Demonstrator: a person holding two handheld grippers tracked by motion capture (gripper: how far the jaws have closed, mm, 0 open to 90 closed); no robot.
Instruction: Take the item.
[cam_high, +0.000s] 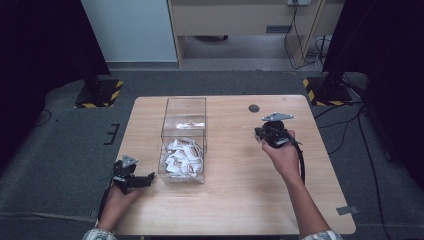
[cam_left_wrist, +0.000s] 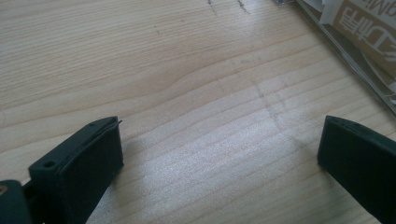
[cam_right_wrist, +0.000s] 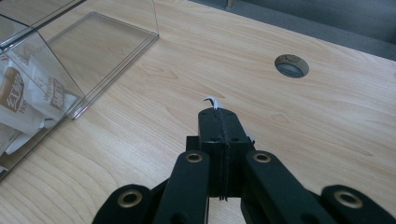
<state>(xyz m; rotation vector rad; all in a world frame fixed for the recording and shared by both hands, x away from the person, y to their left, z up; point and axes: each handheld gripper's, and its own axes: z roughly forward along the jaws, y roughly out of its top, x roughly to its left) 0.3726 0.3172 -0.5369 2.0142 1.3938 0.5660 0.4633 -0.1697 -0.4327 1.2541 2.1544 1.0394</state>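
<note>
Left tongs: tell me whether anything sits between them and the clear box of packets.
Nothing visible does. The left tongs stand open over bare table, beside the clear box holding the packets.

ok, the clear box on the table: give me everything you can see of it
The clear box looks like transparent acrylic, rectangular, open-topped, standing upright near the middle of the wooden table. A clear divider splits it into two compartments: the far one holds almost nothing, the near one is piled with white sachets printed in brown. Its walls catch glare. The left gripper sits just beside its near left corner, jaws open, contact unclear. The right gripper is well apart from it, jaws shut on a white scrap.
</note>
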